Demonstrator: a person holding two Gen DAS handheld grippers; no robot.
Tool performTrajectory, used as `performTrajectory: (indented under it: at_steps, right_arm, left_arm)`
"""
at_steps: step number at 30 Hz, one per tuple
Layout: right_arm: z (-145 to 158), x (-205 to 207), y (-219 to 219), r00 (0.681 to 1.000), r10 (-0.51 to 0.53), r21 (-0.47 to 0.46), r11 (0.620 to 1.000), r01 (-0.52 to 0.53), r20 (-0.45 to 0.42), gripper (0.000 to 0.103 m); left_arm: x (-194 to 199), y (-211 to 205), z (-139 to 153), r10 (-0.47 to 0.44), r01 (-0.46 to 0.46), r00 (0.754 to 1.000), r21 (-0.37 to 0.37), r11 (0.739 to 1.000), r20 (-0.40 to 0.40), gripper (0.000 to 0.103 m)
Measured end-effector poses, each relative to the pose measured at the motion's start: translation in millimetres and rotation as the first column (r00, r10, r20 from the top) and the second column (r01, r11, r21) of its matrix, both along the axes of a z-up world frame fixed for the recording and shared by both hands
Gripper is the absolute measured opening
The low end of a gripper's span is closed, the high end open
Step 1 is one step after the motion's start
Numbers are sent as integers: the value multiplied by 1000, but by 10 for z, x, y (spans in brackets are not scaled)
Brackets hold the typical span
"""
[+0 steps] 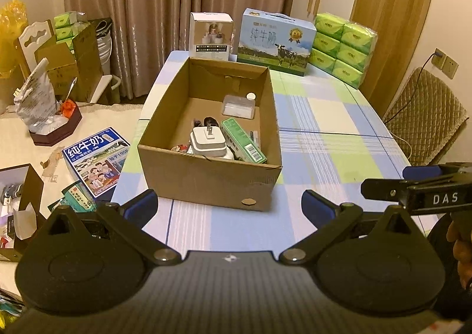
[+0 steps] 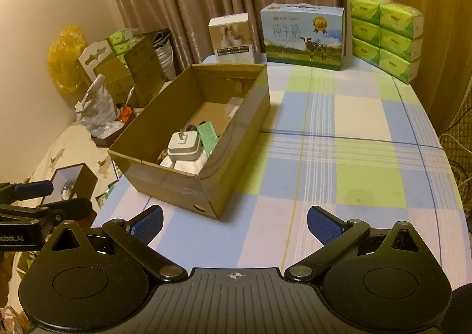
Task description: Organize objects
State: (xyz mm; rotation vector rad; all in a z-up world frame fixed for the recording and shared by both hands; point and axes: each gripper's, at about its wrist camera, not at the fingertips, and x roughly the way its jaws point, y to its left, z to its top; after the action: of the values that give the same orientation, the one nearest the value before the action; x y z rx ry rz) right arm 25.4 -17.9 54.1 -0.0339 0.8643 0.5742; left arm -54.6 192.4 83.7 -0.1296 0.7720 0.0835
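An open cardboard box stands on the checked tablecloth; it also shows in the right wrist view. Inside lie a white charger plug, a green packet, a clear plastic case and small items. The plug and green packet show in the right wrist view too. My left gripper is open and empty, just short of the box's near wall. My right gripper is open and empty, over the table right of the box.
At the table's back stand a white product box, a blue milk carton case and stacked green tissue packs. A chair stands at the right. A side table at the left holds a blue milk box and clutter.
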Motion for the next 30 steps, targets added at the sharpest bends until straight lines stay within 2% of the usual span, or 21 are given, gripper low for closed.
performTrajectory:
  at_steps: [30]
  right_arm:
    - [-15,0,14,1000,-3,-11,1000,3,-14,101]
  left_arm:
    - [67,-12,-59,-5,5,1000,-8,1000,-14,102]
